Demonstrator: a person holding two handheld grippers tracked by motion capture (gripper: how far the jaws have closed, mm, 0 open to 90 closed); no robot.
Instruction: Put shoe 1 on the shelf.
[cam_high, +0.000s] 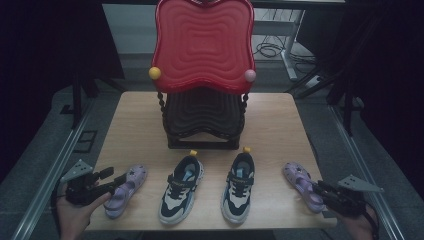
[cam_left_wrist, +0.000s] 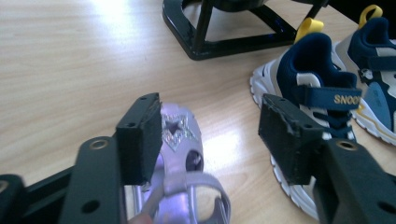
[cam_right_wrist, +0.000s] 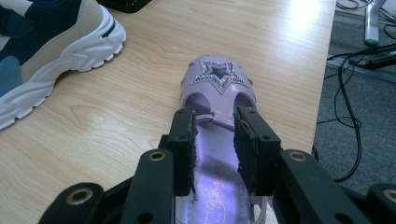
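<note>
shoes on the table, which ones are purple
The two outer sandals: the left sandal and the right sandal. The two sneakers between them are navy and white.

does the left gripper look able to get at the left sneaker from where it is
Probably yes. The left gripper stands open at the purple sandal, and the left sneaker lies right beside that sandal with bare table between and nothing blocking.

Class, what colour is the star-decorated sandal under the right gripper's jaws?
Pale purple sandal with a silver glitter star; the right gripper view shows it best.
</note>
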